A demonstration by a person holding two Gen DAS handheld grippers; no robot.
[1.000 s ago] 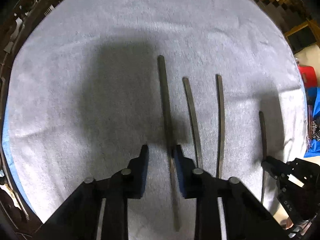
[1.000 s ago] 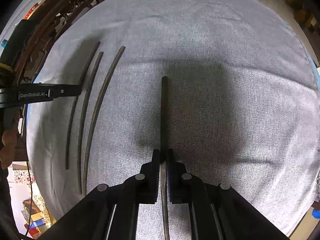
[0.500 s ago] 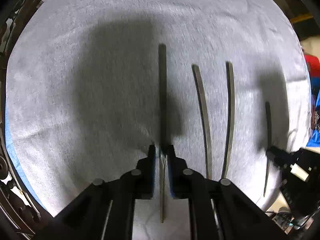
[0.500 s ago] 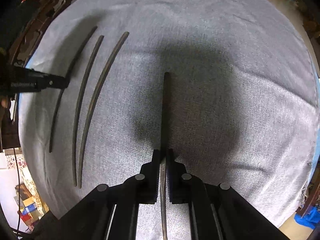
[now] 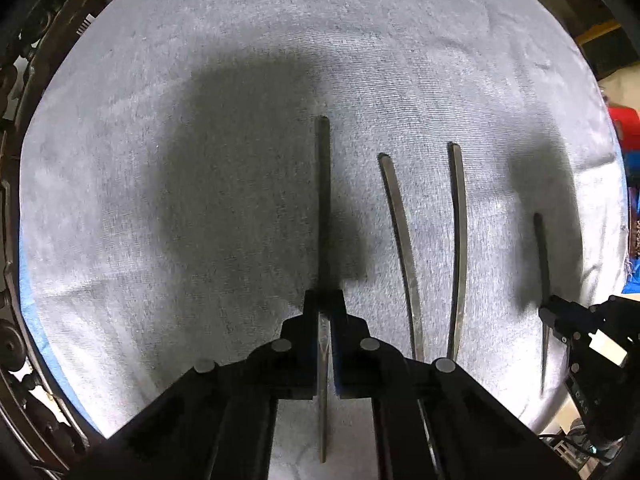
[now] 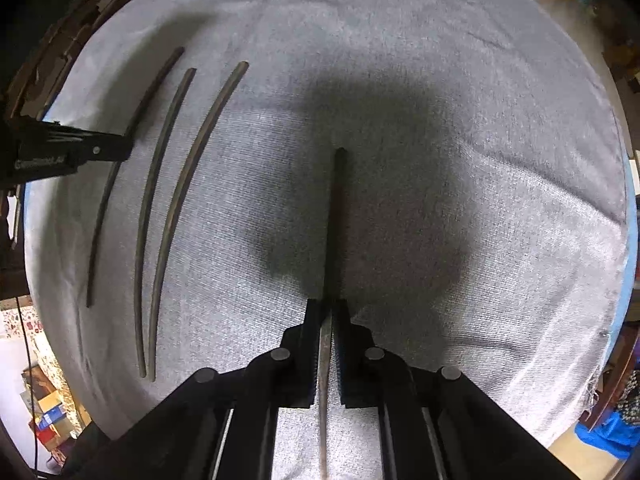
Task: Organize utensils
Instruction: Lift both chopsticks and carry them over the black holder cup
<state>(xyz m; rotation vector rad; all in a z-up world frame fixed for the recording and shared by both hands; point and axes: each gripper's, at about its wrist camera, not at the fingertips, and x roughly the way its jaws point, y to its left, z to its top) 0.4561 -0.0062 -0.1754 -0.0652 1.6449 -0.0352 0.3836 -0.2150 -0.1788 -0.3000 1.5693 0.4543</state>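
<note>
Four dark slim metal utensils, like chopsticks, are over a grey-white towel point(image 5: 200, 80). My left gripper point(image 5: 325, 300) is shut on one stick point(image 5: 322, 200) that points straight ahead, a little above the cloth. Two sticks point(image 5: 400, 240) point(image 5: 460, 240) lie on the towel to its right. My right gripper point(image 6: 329, 308) is shut on the fourth stick point(image 6: 336, 216), also seen in the left wrist view point(image 5: 542, 248) at the far right. In the right wrist view, the left gripper point(image 6: 124, 146) holds the leftmost stick point(image 6: 108, 200); the two lying sticks point(image 6: 158, 184) point(image 6: 192, 184) sit beside it.
The towel point(image 6: 480, 120) covers a round table with a dark carved wooden rim point(image 5: 24, 60). A blue layer shows at the towel's edge point(image 5: 32, 308). Clutter and boxes point(image 6: 44, 416) stand on the floor beyond the table.
My left gripper has closed on the leftmost stick and lifted it slightly. My right gripper has stayed shut on its stick and drawn back a little.
</note>
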